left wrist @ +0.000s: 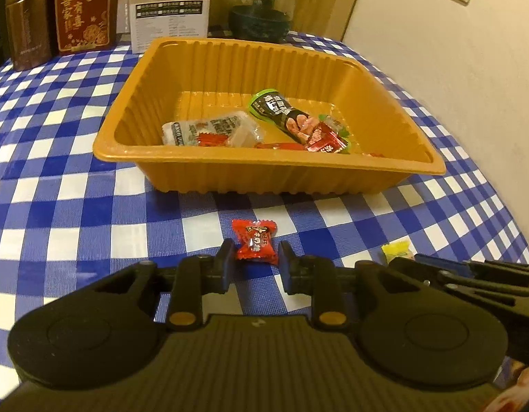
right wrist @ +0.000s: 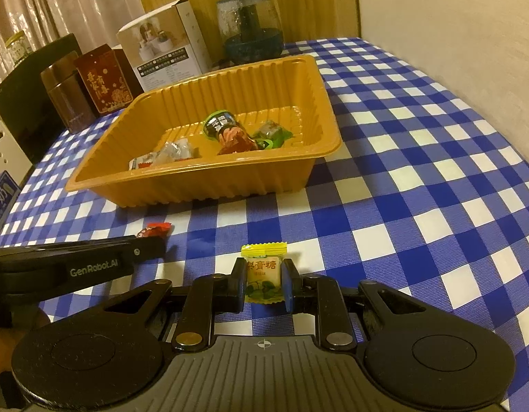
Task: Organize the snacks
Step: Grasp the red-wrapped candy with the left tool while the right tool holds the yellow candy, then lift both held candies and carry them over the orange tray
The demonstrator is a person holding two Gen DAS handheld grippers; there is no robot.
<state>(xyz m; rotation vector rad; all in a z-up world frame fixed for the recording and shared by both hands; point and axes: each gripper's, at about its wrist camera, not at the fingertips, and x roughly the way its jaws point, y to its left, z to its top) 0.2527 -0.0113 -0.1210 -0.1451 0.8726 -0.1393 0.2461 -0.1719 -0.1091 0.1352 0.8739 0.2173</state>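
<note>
Two hand-held grippers: right gripper clamps one yellow candy above the checked tablecloth; left gripper, jaws narrow, brackets one red candy, contact unclear. One orange tray beyond, holding about five wrapped snacks.

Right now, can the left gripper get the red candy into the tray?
Probably yes: the left gripper is shut on the red candy, and only bare tablecloth lies before the open tray.

Left tool gripping red candy (wrapped)
</note>
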